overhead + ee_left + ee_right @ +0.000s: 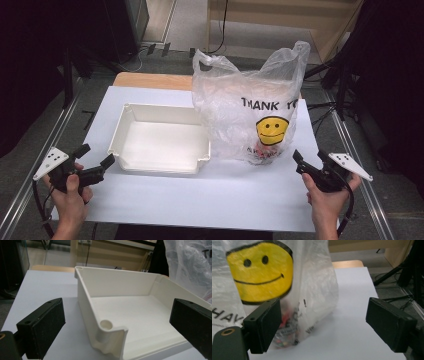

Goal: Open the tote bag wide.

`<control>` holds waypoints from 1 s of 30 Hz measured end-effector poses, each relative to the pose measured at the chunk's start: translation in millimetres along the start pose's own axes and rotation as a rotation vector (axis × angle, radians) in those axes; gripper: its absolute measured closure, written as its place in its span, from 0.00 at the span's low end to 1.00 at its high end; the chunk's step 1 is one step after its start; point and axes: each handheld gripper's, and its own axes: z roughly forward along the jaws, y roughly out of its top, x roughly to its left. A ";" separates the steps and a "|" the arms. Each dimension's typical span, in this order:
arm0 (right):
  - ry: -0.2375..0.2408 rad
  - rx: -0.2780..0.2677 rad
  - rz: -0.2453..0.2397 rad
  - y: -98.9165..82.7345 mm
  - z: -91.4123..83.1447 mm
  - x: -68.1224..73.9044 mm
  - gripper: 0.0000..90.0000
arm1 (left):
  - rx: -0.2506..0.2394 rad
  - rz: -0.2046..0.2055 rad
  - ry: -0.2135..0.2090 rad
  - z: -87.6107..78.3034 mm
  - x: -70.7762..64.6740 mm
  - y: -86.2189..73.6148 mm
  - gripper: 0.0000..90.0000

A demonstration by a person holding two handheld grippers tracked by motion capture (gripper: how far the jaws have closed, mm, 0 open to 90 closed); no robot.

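Though bag (250,115) translucent, contents (287,322) blurred, unreadable; left tongs (95,159) and right tongs (309,159) apart, empty.

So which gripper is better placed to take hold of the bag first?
Probably the right. The right gripper is open, next to the bag and facing it, as the right gripper view shows. The left gripper, also open, faces the near left corner of the white tray, farther from the bag.

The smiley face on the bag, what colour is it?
Yellow with black eyes, smile and outline, on the clear plastic bag; the smiley face shows best in the right gripper view.
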 end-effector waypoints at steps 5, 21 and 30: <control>0.039 -0.001 -0.027 13.3 12.8 14.8 0.13 | -0.002 0.033 -0.051 13.9 -21.3 16.1 0.01; 0.152 0.071 -0.010 46.4 64.1 49.8 0.03 | 0.027 0.094 -0.177 63.8 -87.6 43.1 0.01; 0.207 0.047 -0.016 41.7 60.4 49.1 0.90 | 0.049 0.105 -0.211 92.5 -110.2 50.2 0.01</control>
